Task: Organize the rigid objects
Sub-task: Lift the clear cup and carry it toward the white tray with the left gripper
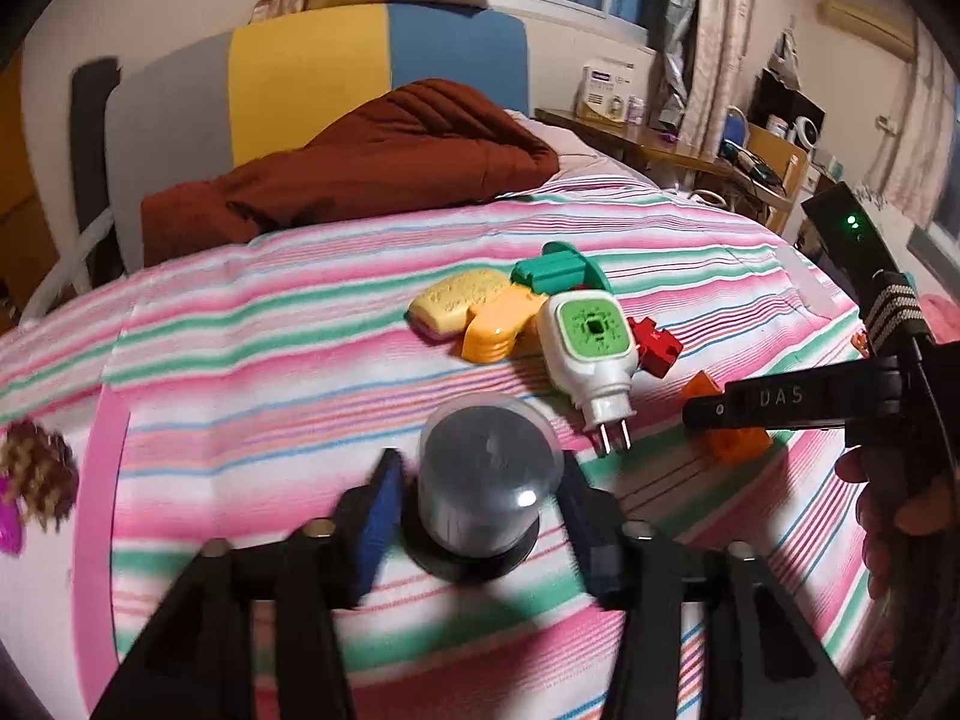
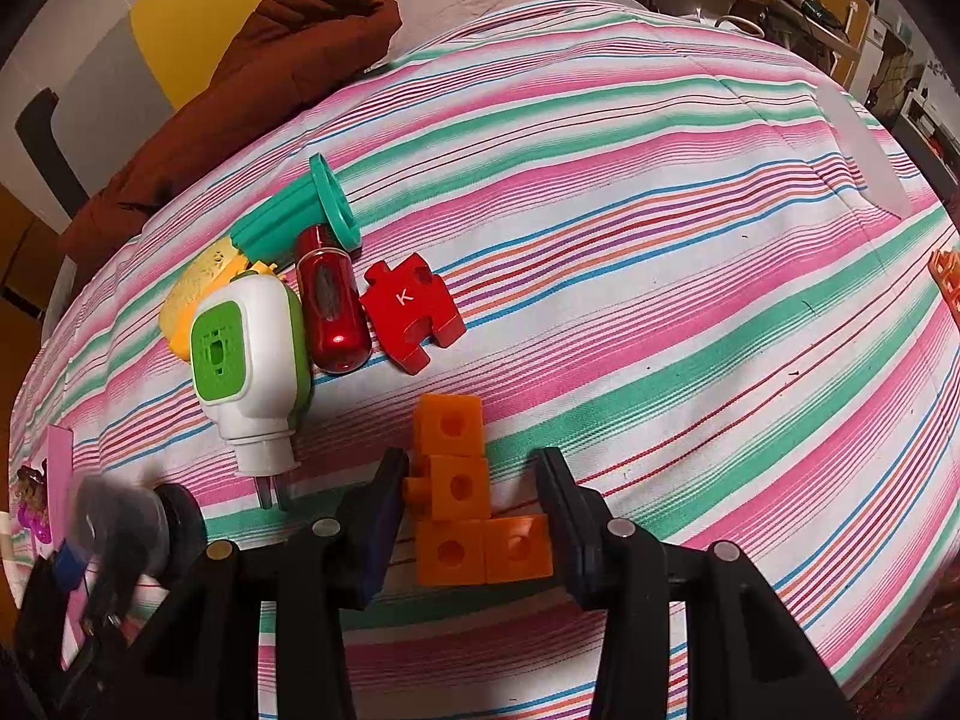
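Right wrist view: toys clustered beside white plug-in (image 2: 249,360); orange blocks (image 2: 468,510) sit untouched between right gripper's (image 2: 468,531) parted jaws; left gripper (image 1: 477,516) straddles capsule (image 1: 489,474), contact unclear.

Both grippers are showing black angular frames with silver round bolt heads and dark blue finger pads (image 2: 384,516). The right gripper (image 1: 780,405) is wearing pale lettering — possibly "UAS" — a striped black-and-cream strap (image 1: 894,312), and a green light (image 1: 851,221).
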`<state>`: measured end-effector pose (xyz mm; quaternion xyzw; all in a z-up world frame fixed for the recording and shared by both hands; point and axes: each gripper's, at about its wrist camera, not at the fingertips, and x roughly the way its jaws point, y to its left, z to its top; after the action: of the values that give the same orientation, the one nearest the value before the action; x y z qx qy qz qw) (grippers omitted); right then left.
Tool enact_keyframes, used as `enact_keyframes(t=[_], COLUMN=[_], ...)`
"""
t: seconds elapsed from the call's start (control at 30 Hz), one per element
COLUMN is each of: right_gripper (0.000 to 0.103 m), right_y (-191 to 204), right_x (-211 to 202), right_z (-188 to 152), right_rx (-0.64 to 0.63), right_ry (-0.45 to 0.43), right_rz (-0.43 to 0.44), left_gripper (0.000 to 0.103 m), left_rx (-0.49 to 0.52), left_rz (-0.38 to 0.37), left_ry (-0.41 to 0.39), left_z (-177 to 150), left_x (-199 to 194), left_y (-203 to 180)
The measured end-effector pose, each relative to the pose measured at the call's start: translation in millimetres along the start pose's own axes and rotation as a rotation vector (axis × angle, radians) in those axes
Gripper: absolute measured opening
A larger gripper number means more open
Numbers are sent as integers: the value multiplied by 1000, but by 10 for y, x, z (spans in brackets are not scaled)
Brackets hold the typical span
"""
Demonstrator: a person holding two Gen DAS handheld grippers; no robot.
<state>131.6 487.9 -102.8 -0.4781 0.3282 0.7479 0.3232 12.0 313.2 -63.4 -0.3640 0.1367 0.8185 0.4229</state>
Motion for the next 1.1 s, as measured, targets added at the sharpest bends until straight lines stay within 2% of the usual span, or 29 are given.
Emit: enact_keyframes(t=[0.03,0.13,0.37,0.47,0.5,0.6,0.67,0.87,1.0,1.1], right_gripper=[45,45,44,44,44,44,45,45,45,44], right_y=[-1,23,99,120,127,138,123,65,89,76], right_x=[-4,-3,-1,-2,1,1,-18,-11,-5,-11], right_z=[-2,-18,-63,-77,-79,-76,-93,-55,-69,-71], right_rx=[0,-11,-76,-98,-101,-105,-104,-85,-103,-102], right_ry=[0,-4,-20,-21,-21,-21,-20,-16,-24,-27], right_rz=[-1,-11,-47,-60,-62,-66,-66,-51,-58,-54], left_gripper=[72,85,85,85,84,69,54,54,54,54], left_rx=[-15,-40,-46,-51,-62,-109,-119,-87,-103,-137], left_rz=[7,23,58,81,85,41,20,-4,-4,-45], left_ry=[-8,-21,-22,12,24,60,50,-5,31,10], left_z=[-34,-77,-77,-84,-88,-109,-105,-121,-163,-192], left_x=[-8,6,122,198,221,291,258,133,217,185], left_y=[10,19,-12,11,35,142,162,88,154,233])
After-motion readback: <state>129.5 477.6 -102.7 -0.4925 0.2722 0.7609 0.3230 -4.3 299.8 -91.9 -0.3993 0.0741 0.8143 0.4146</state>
